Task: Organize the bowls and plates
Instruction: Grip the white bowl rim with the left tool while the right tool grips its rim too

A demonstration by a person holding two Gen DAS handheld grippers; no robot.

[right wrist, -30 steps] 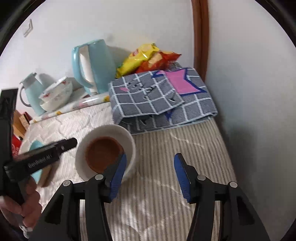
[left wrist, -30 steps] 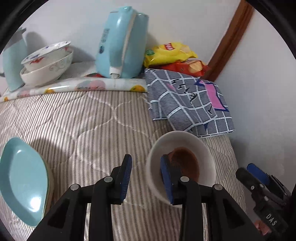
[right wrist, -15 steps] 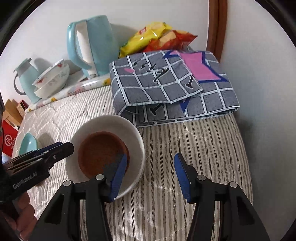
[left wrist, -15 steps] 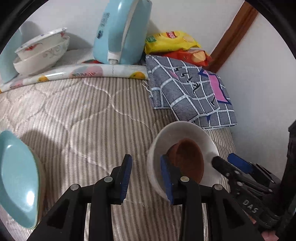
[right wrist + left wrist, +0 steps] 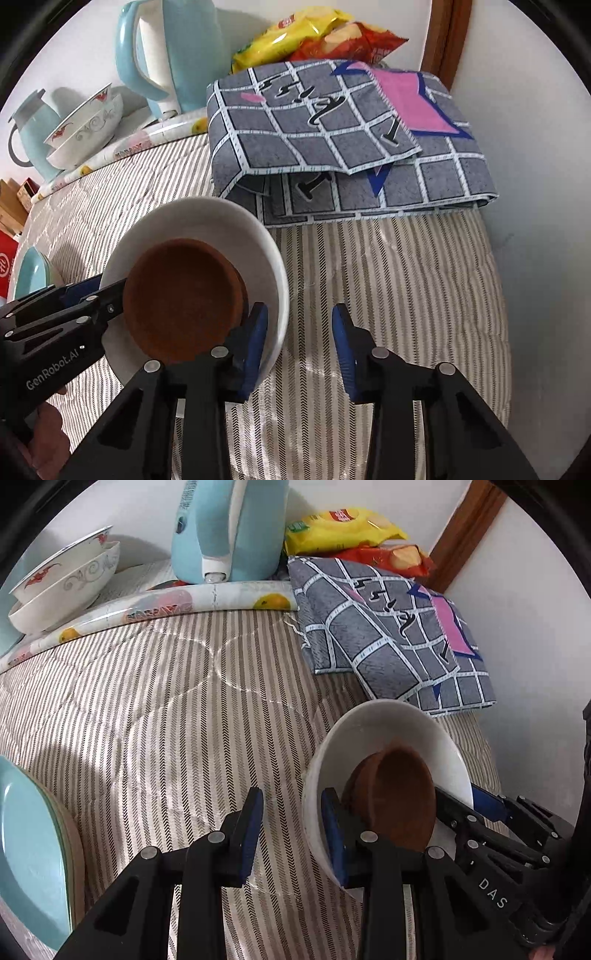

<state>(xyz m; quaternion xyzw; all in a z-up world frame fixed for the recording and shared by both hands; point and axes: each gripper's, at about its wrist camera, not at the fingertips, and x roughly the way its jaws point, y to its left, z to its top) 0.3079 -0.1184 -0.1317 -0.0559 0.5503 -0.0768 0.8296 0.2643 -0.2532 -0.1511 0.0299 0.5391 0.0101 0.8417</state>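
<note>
A white bowl [image 5: 388, 723] with a smaller brown bowl [image 5: 399, 794] inside sits on the striped quilt; both show in the right wrist view, the white bowl [image 5: 236, 221] and the brown bowl [image 5: 181, 299]. My left gripper [image 5: 291, 823] is open with the white bowl's left rim between its jaws. My right gripper [image 5: 299, 336] is open with the bowl's right rim between its jaws. Two stacked patterned bowls [image 5: 62, 587] stand at the back left. A teal plate [image 5: 29, 853] lies at the left.
A light blue kettle [image 5: 225, 528], snack bags [image 5: 343, 528] and a folded grey checked cloth [image 5: 388, 635] lie along the back and right by the wall. A second teal jug [image 5: 31, 129] stands at the far left in the right wrist view.
Both grippers have moved in closer around the white bowl, one on each side of its rim. The bowl looms larger in both views. Neither gripper has closed.
</note>
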